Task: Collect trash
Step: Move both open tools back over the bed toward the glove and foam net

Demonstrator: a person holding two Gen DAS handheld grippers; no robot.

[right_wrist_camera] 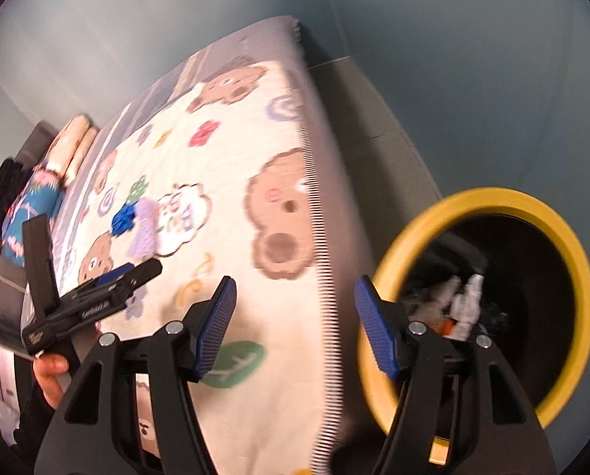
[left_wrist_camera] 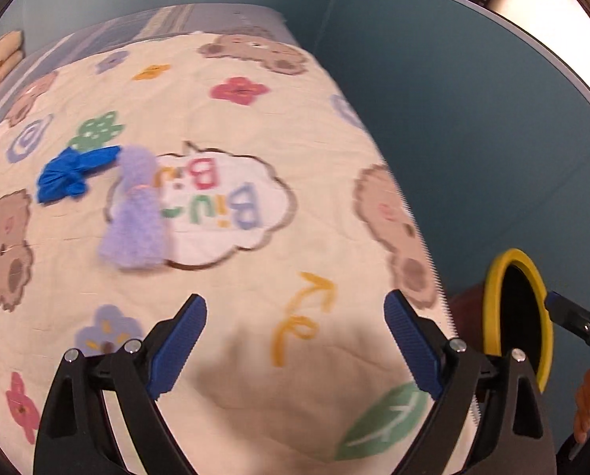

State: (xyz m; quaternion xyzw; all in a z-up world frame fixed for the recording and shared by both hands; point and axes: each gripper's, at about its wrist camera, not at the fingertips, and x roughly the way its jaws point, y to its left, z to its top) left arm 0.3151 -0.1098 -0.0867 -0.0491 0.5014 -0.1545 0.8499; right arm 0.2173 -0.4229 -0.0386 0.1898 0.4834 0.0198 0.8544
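A: Count, largest first?

B: One bed, covered by one cream blanket (left_wrist_camera: 223, 316) printed with bears and flowers. One bin with a yellow rim (right_wrist_camera: 413, 229), dark inside. On the blanket, two pieces of trash: one lilac fuzzy bundle (left_wrist_camera: 134, 213) and one crumpled blue scrap (left_wrist_camera: 73, 172), touching each other at centre left of the left wrist view.

A: Bin contents?

B: White and dark scraps (right_wrist_camera: 467, 301) at lower right of the right wrist view; too blurred to count.

A: Claws?

B: Left gripper (left_wrist_camera: 295, 340) has its jaws spread wide over bare blanket, nothing between them. Right gripper (right_wrist_camera: 295, 322) has its jaws apart, also empty, straddling the blanket's fringed edge and the bin rim.

A: Edges and open room?

B: The blanket's fringed edge runs down the right of the left wrist view; the bin stands just beside it. Bare blanket lies between the left gripper and the trash.

A: Hidden or cut off?

B: The bin's near rim is behind the right finger. A hand (right_wrist_camera: 51, 376) at lower left of the right wrist view is partly covered. Folded cloths (right_wrist_camera: 53, 174) at the left edge are blurred.
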